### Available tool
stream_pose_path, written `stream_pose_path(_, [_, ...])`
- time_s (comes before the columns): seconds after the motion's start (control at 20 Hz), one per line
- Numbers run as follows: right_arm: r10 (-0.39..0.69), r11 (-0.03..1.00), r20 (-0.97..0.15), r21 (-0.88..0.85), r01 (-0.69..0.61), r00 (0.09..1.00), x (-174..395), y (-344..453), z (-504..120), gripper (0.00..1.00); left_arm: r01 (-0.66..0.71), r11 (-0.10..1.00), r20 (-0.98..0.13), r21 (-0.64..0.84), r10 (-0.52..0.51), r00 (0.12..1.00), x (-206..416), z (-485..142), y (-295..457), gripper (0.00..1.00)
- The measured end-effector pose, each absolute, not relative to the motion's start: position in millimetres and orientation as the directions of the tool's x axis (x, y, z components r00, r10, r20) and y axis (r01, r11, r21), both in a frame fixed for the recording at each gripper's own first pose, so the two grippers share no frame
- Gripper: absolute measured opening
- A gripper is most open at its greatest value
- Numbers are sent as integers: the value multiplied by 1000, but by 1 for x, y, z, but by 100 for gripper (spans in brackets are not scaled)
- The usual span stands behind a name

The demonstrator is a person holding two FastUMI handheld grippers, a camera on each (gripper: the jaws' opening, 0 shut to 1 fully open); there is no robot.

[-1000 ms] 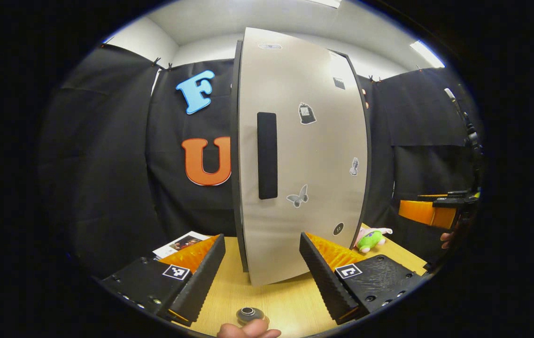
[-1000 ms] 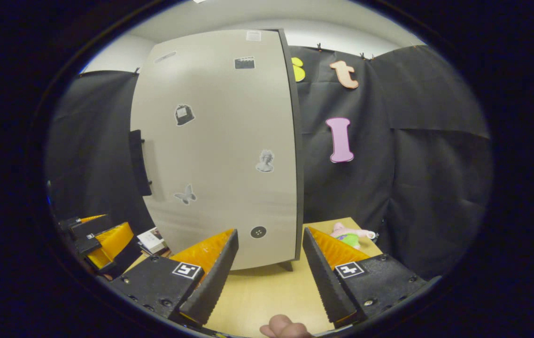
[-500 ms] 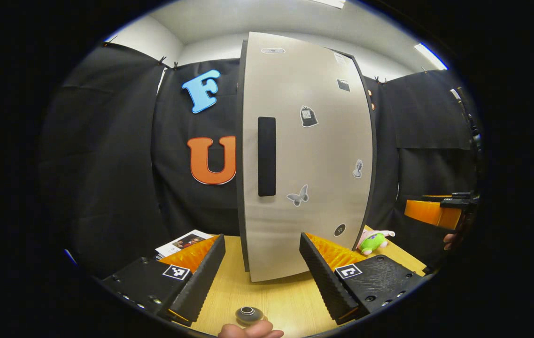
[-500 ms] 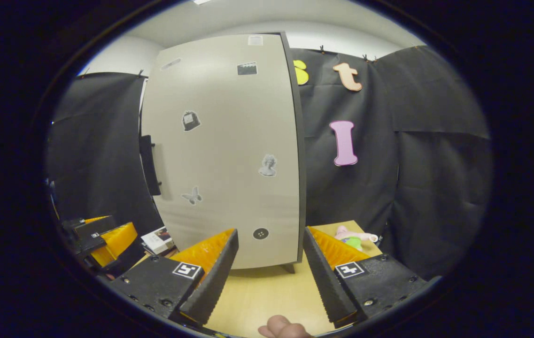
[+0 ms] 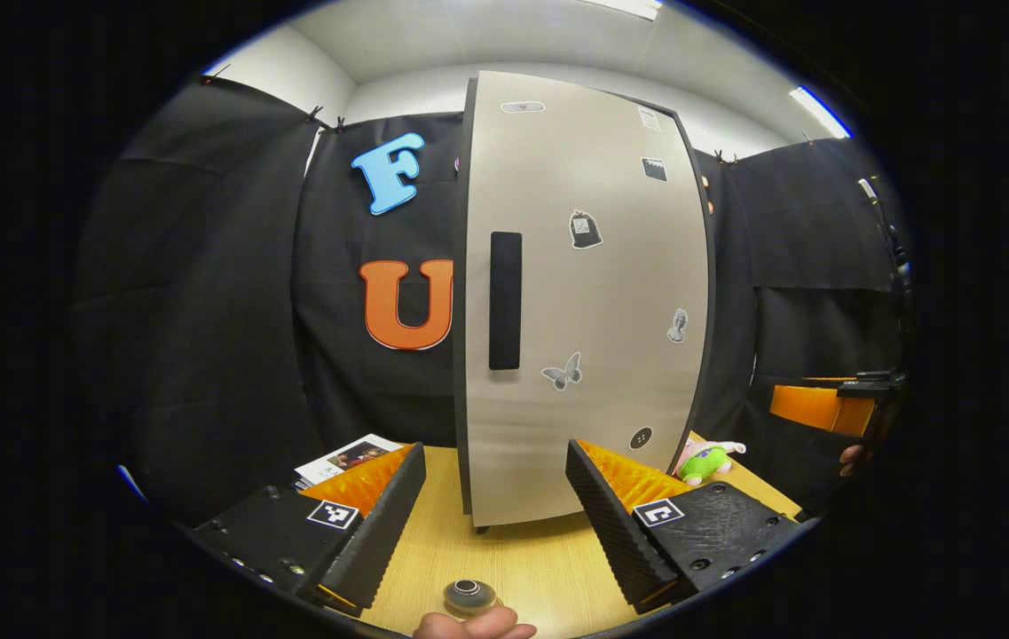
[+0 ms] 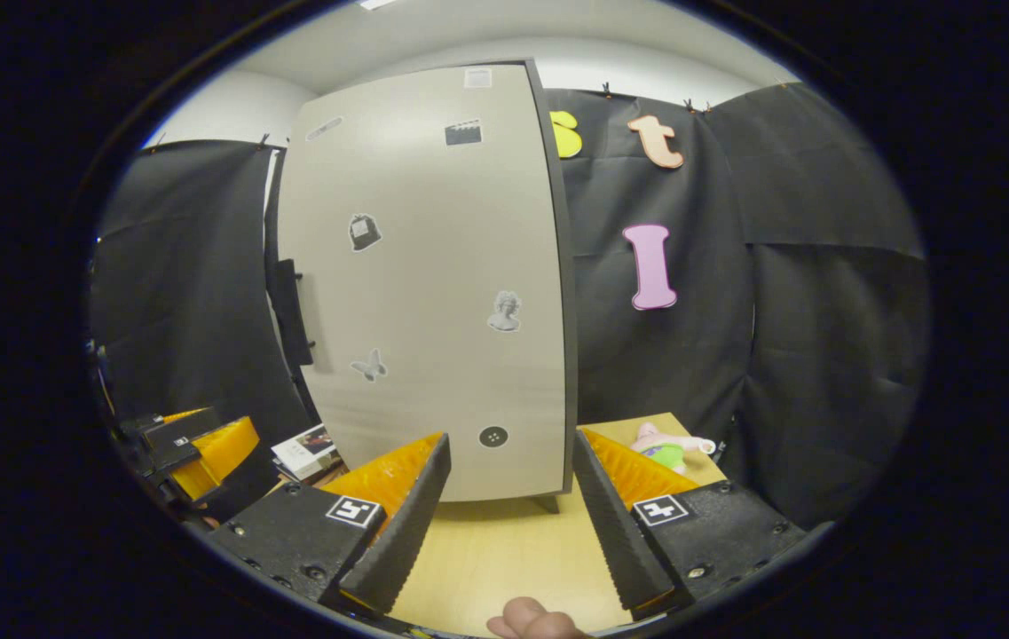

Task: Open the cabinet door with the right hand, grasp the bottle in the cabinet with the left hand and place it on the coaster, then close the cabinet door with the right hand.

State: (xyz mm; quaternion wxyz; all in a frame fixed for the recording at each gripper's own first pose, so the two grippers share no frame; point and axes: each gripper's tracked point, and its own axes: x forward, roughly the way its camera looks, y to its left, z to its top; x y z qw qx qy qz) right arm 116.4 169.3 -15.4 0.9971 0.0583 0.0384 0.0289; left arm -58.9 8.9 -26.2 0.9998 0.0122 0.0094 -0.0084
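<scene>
Now farther from the cabinet [image 5: 584, 302] than a second ago, with more tabletop [image 5: 522, 568] visible below its closed door [image 6: 433, 293]. Upright, long axis vertical, handle [image 5: 505, 300] vertical at the door's left edge. Left claw [image 5: 495, 519] level, spread wide, empty, aimed at the handle. Right claw [image 6: 511, 515] also wide, empty, facing the door's right edge. Small plush toy [image 5: 705, 459] right of the cabinet.

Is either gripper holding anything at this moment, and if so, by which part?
Nothing is held. The left gripper and the right gripper are both open, short of the shut cabinet door; its handle is untouched.
</scene>
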Motion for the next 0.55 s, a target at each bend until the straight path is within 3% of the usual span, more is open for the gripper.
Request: stream_pose_path(0.55, [59,991,-105,124,-46,993,111,170,-21,89,5,999,-18,37,-4,1000,-64,-25,14,97])
